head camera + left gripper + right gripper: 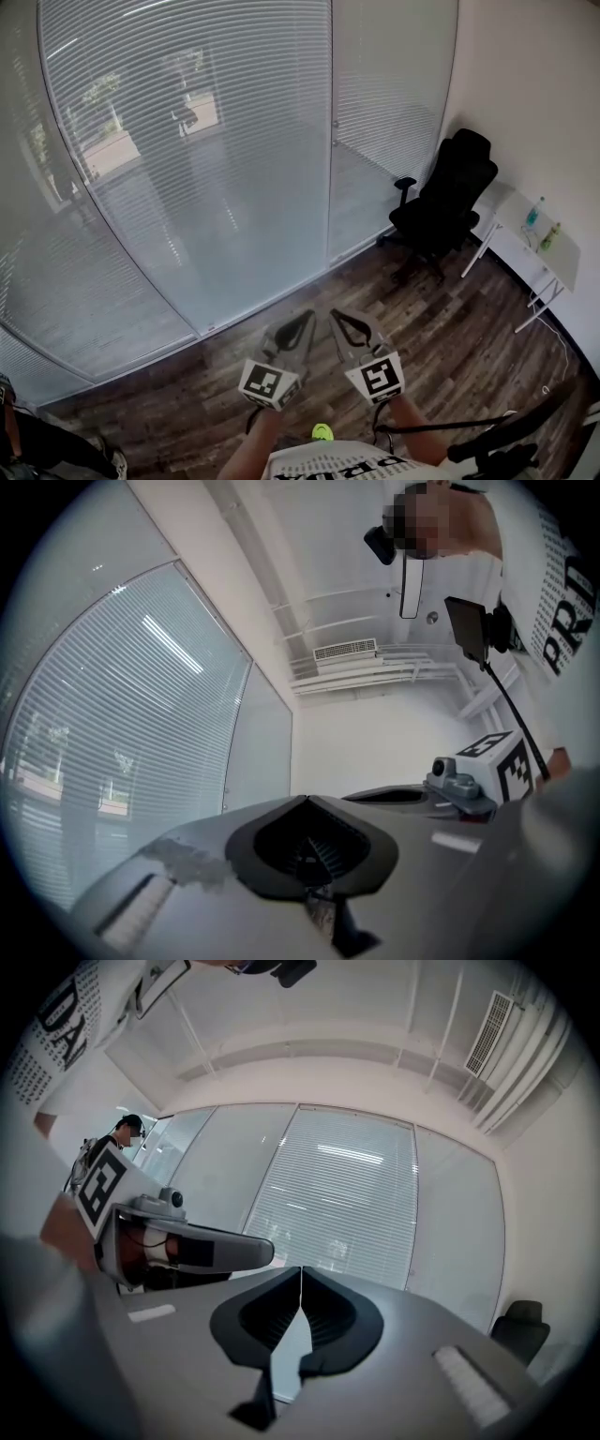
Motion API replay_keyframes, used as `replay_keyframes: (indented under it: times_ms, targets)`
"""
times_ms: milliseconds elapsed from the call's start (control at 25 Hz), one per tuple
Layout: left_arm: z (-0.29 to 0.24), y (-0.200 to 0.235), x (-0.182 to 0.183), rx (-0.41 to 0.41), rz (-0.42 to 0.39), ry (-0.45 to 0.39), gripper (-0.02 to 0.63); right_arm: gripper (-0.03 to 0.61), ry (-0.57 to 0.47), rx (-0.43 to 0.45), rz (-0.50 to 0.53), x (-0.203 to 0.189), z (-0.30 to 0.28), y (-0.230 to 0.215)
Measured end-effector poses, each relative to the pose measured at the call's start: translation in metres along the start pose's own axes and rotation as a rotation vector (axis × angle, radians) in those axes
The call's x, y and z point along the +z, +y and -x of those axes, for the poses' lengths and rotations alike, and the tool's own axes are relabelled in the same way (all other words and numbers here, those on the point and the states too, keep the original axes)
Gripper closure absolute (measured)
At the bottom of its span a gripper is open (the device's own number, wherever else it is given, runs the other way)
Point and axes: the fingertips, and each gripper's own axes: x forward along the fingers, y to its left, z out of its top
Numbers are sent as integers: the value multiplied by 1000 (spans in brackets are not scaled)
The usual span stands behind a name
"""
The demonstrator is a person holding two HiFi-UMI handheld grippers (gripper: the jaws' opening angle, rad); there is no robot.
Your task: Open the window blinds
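The white slatted window blinds (187, 141) hang fully lowered over the glass wall (380, 84), to the left of the black swivel office chair (445, 202). Their nearest panel ends just beside the chair. The left gripper (307, 319) and the right gripper (336, 317) hover side by side over the dark wooden plank floor (450, 328), to the chair's left and lower in the head view. Both are well apart from the blinds and point toward them. The left gripper's jaws are pressed together with nothing between them. The right gripper, on the chair's side, likewise has its jaws together and empty. To the chair's right stands a white folding table (562, 262) carrying two bottles (534, 212).
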Motion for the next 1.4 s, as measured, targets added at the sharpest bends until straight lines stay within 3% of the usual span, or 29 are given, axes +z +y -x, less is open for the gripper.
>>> replay_keyframes:
  times_ms: [400, 840, 1000, 1400]
  targets:
    - [-49, 23, -19, -24, 15, -2, 620, 568, 15, -8, -67, -30, -34, -40]
    - [-124, 95, -10, -42, 23, -53, 620, 568, 29, -39, -87, -43, -121, -98]
    - [-157, 121, -17, -66, -5, -37, 620, 568, 37, -43, -112, -46, -156, -127]
    - [-199, 181, -22, -53, 29, -33, 621, 568, 47, -51, -103, -53, -224, -160]
